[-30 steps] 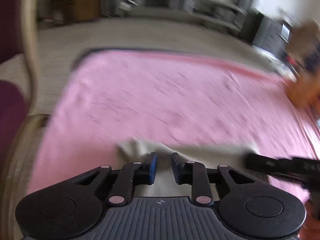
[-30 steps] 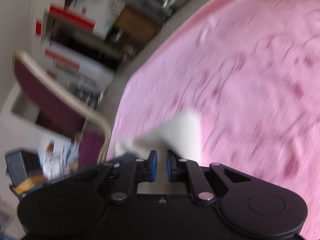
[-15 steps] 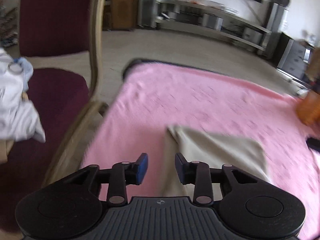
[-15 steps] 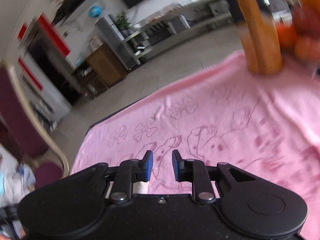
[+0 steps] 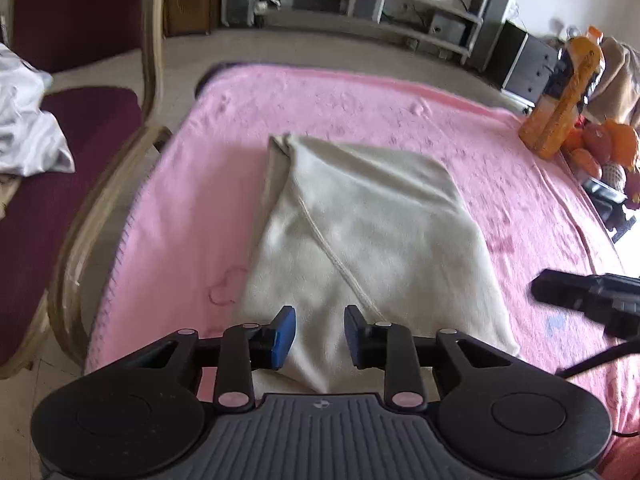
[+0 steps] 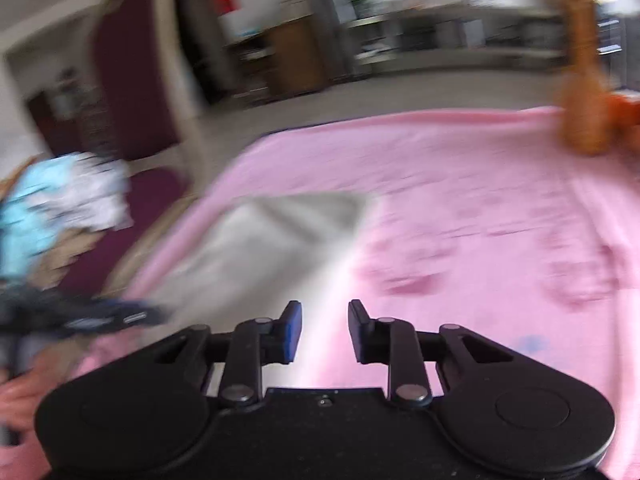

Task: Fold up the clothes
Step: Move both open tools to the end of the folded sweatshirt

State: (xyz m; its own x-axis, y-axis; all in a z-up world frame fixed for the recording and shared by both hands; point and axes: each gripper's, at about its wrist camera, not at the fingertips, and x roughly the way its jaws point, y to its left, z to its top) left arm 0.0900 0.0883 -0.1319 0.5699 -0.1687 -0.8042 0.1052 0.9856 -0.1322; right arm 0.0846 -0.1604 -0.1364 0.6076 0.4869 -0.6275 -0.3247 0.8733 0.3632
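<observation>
- Lying folded on the pink floral blanket (image 5: pixel 200 208) is the cream fleece garment (image 5: pixel 360 240), seam running diagonally.
- Left gripper (image 5: pixel 320 334) is held over the garment's near edge, jaws parted, nothing grasped.
- Right gripper (image 6: pixel 324 330) is likewise parted and empty, above the blanket beside the garment; this view is blurred.

I am looking at a cream garment (image 5: pixel 368 236) lying folded and flat on the pink blanket (image 5: pixel 208 208), toward its left side. It is showing a roughly four-sided outline, narrowing at the far end, where a small bunched corner is sticking up. A stitched seam is running diagonally across its top layer. In the right wrist view the garment (image 6: pixel 276 248) is appearing blurred.
</observation>
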